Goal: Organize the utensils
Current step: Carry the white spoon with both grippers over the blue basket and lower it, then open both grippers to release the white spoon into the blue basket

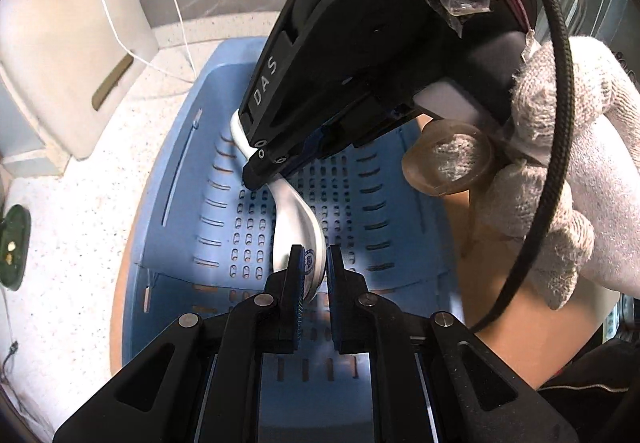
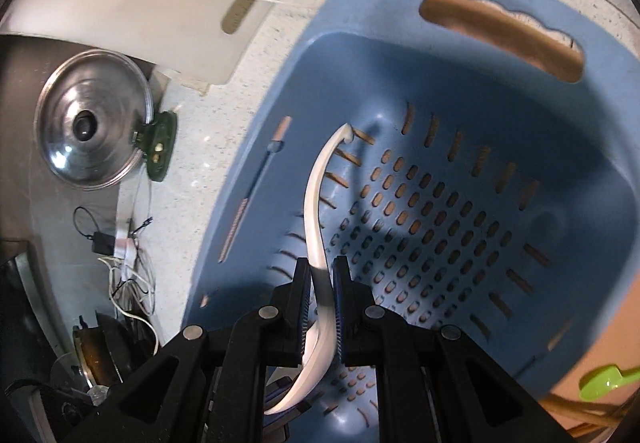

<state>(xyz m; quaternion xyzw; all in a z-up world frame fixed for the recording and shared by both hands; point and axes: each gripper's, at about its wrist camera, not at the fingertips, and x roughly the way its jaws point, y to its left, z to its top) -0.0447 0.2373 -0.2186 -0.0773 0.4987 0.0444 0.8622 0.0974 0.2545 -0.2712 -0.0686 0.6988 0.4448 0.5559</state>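
Looking along the left gripper, its jaws sit slightly parted around the bowl of a white ceramic spoon, contact unclear (the bowl lies between them). The right gripper, held by a gloved hand, clamps the spoon's handle above a blue perforated basket on the speckled desk.

From the right wrist, the right gripper's jaws are closed on the spoon handle, its tip reaching toward the basket's far wall. A metal lid lies well to the left, a green utensil outside the basket's right edge.

Black gripper marked "DAS" in white, silver screws, braided black cable; white knit glove, frayed
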